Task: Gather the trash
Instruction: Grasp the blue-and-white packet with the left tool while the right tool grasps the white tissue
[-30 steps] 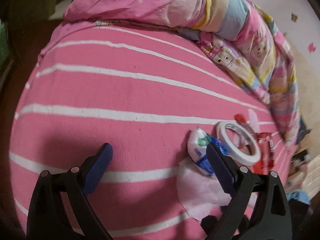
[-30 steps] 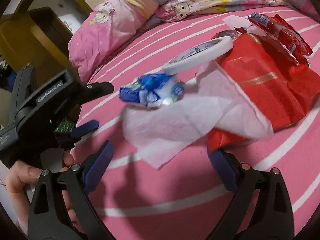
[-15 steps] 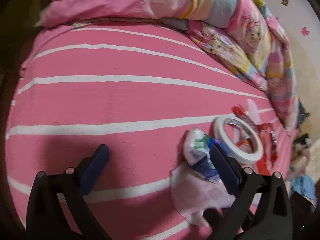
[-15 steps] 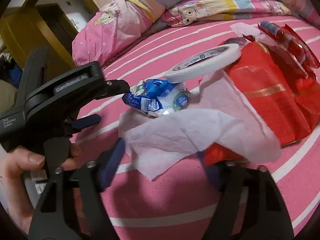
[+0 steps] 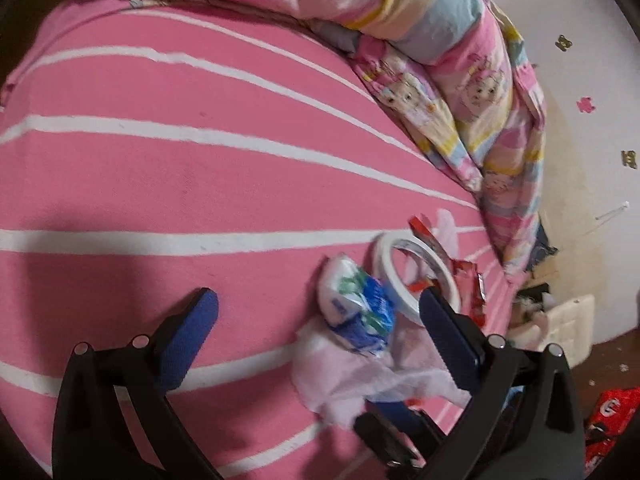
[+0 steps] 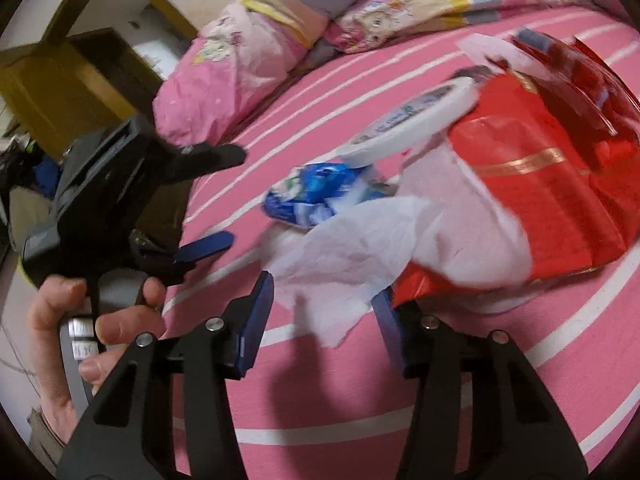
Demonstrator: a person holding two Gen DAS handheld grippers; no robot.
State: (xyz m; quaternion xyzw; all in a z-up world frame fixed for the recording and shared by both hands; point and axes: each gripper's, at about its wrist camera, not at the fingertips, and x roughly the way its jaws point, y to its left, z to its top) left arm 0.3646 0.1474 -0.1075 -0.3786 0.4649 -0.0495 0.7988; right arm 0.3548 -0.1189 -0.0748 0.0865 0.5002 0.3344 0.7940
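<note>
R tongs [image 6: 324,308] closing w/ white tissue [image 6: 352,256] corner between pads, not yet pinched; L tongs [image 5: 316,316] wide, empty, over bed [image 5: 180,184].

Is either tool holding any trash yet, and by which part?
Nothing held yet. Right tool is closing around the white tissue's near corner; left tool is open.

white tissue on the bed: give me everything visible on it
The white tissue is one thin, soft, crumpled sheet with ragged edges, lying flat on the pink striped sheet. Its far part laps over the red foil bag; the blue and white wrapper sits at its upper edge. Its near corner hangs between the jaws of the right gripper, which are closing on it; pad contact is not clear. The left gripper is open beside it.
</note>
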